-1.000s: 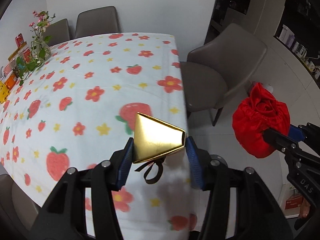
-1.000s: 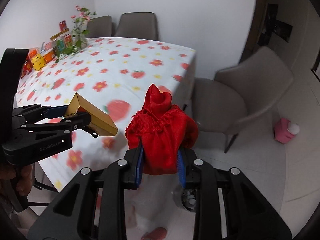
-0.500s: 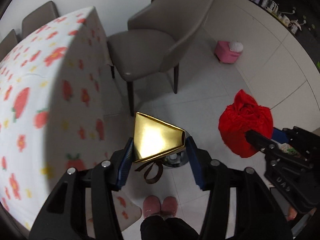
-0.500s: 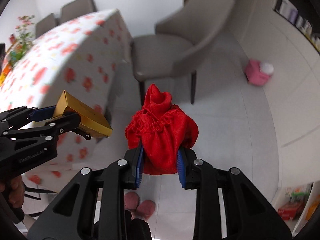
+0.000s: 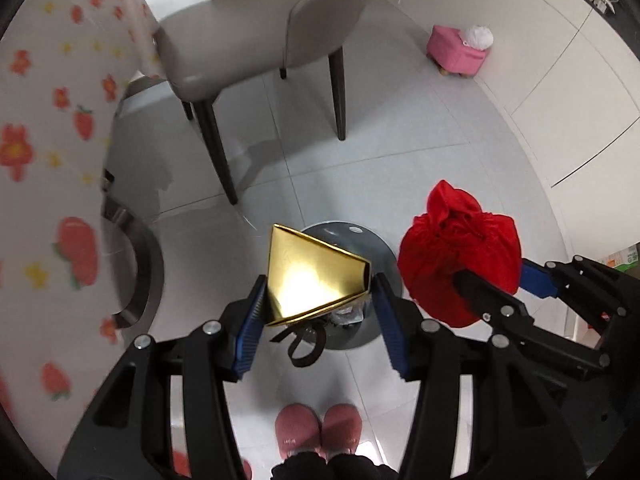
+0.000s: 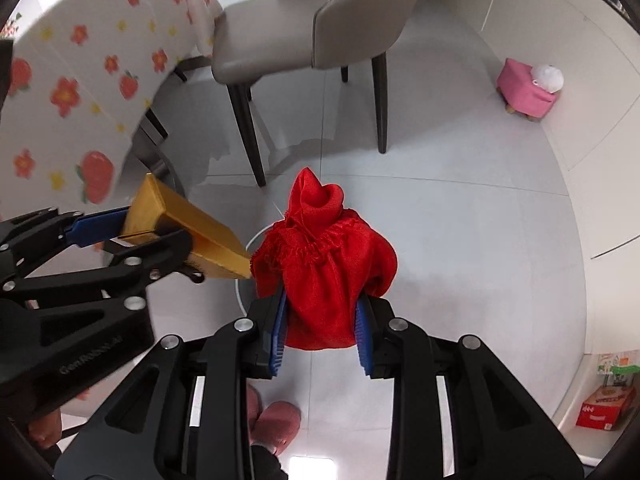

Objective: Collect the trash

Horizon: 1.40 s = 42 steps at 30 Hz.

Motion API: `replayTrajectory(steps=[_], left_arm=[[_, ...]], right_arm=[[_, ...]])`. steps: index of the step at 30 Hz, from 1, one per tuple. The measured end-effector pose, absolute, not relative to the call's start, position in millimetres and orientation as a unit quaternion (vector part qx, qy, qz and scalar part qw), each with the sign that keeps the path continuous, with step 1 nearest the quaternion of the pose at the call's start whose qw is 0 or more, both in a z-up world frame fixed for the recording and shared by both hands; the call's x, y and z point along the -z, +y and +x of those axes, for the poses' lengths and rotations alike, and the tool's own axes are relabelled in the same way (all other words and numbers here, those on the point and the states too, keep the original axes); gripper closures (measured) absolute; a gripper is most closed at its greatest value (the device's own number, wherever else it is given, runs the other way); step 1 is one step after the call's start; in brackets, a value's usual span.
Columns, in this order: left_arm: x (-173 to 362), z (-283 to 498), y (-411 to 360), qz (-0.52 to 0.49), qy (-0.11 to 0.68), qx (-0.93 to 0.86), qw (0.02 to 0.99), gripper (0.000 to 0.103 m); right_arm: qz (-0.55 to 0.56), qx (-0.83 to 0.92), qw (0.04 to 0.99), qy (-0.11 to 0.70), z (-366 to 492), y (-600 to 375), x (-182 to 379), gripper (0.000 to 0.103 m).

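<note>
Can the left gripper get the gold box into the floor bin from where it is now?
Probably yes. The left gripper holds the gold box right above the round bin, nothing between them. The red pouch in the right gripper hangs beside it, apart.

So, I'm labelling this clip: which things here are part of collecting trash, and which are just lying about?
Part of the job:
gold box, held in the left gripper
red pouch, held in the right gripper
bin on the floor under them

Just lying about:
chair
table
pink stool
carton
</note>
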<state>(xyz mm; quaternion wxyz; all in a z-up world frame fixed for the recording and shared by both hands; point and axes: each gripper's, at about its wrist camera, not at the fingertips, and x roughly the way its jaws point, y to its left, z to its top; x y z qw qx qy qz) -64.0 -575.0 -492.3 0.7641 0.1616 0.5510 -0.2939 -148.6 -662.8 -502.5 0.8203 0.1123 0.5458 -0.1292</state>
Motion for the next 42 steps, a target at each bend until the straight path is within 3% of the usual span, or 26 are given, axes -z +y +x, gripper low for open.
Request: replayTrajectory(steps=[5, 8, 16, 24, 30, 42], left_arm=[[535.8, -50.3, -578.6, 0.165, 0.562, 0.302, 0.752, 0.048], [545.3, -48.3, -578.1, 0.174, 0.560, 0.306, 0.750, 0.040], [517.3, -49.3, -570.8, 0.179, 0.563, 0.307, 0.747, 0.038], [419.8, -63.2, -545.9, 0.184, 0.556, 0.297, 0.754, 0.033], [334.0, -70.7, -514.9, 0.165, 0.546, 0.273, 0.774, 0.027], [189.9, -90.2, -398.1, 0.097, 0.507, 0.167, 0.840, 0.022]], right_arm=[[0.123, 0.126, 0.818, 0.547, -144.2, -669.6, 540.8, 0.065], [0.120, 0.125, 0.815, 0.553, -143.1, -669.5, 549.8, 0.064], [0.116, 0.127, 0.811, 0.558, -144.7, -660.9, 521.7, 0.064], [0.106, 0.125, 0.818, 0.552, -160.5, -640.6, 423.9, 0.062], [0.091, 0.123, 0.834, 0.530, -174.7, -619.2, 335.1, 0.047], [0.039, 0.023, 0.870, 0.491, -178.3, -536.1, 189.3, 0.046]])
